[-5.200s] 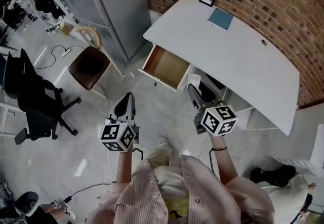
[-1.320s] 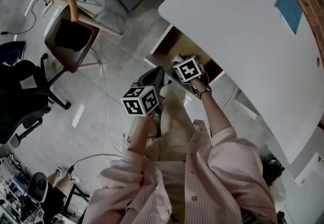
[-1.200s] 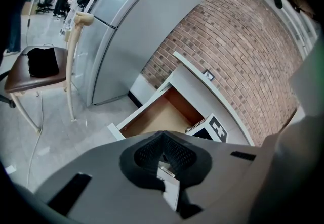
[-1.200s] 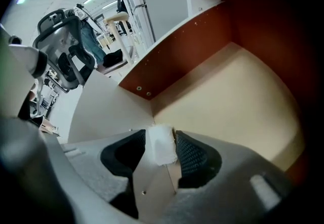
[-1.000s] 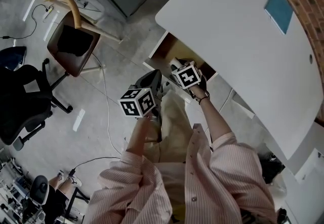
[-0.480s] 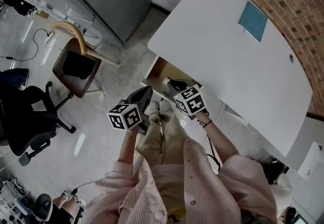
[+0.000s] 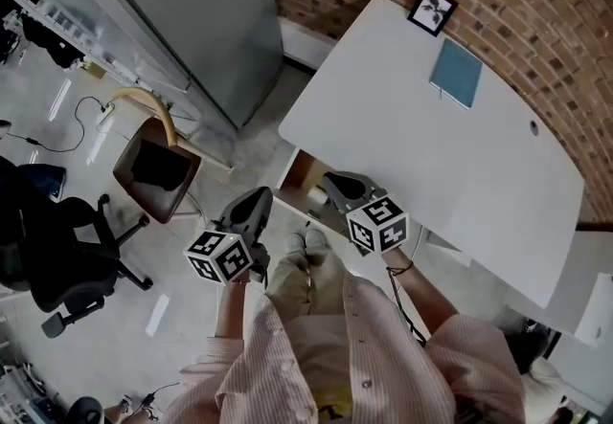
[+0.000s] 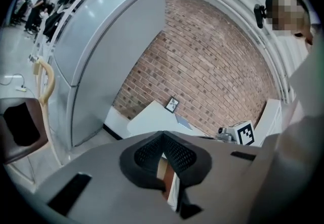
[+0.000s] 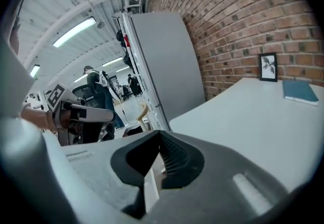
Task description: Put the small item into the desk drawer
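The white desk [image 7: 412,116] has its wooden drawer [image 7: 299,173] pulled open at the front left corner. A small white item [image 7: 317,195] lies inside the drawer. My right gripper [image 7: 331,182] hovers above the drawer. Its jaws have just closed and nothing is between them [image 9: 160,134]. My left gripper [image 7: 259,195] hangs over the floor to the left of the drawer. It is shut and empty [image 8: 163,134]. In the right gripper view the left gripper [image 9: 76,114] shows at the left.
A picture frame [image 7: 431,9] and a teal book [image 7: 455,73] lie at the desk's far end by the brick wall. A grey cabinet [image 7: 182,11] stands to the left. A wooden chair [image 7: 153,164] and a black office chair [image 7: 57,250] stand on the floor.
Both grippers have risen away from the drawer. The right gripper, which was down at the drawer, is now above it. The person has straightened up, and more of the desk shows.
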### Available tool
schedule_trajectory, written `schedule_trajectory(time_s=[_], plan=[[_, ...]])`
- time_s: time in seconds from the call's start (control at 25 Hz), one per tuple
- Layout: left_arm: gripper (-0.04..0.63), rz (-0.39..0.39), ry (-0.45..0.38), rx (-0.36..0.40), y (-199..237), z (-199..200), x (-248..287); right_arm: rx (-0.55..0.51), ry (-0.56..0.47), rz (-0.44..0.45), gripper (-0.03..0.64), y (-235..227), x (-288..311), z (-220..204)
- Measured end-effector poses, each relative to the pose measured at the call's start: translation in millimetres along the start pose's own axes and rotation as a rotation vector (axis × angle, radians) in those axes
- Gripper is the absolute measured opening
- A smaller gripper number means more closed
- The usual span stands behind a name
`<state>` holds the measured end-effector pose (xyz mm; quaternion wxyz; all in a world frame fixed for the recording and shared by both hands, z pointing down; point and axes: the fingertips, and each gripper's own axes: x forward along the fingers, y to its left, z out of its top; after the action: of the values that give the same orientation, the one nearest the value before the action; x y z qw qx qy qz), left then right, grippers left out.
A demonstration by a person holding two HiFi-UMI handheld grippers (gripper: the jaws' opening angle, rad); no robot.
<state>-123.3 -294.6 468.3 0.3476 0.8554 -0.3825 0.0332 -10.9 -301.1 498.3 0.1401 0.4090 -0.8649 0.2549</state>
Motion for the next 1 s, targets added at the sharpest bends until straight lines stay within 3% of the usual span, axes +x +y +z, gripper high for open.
schedule_trajectory(time_s=[0.24, 0.6, 1.0], plan=[[-0.002, 0.038, -0.073, 0.069, -12.5, 36.0, -19.1, 0.017, -0.122, -0.022, 0.008, -1.9, -31.0, 49.1], [-0.002, 0.084, -0.181, 0.241, -38.8, 94.8, -42.4, -0.003, -0.296, -0.027, 0.007, 2.7, -67.1, 116.9], [-0.002, 0.126, -0.282, 0.446, -61.2, 143.5, -61.1, -0.039, -0.470, -0.065, 0.006, 1.4, -104.7, 164.2]])
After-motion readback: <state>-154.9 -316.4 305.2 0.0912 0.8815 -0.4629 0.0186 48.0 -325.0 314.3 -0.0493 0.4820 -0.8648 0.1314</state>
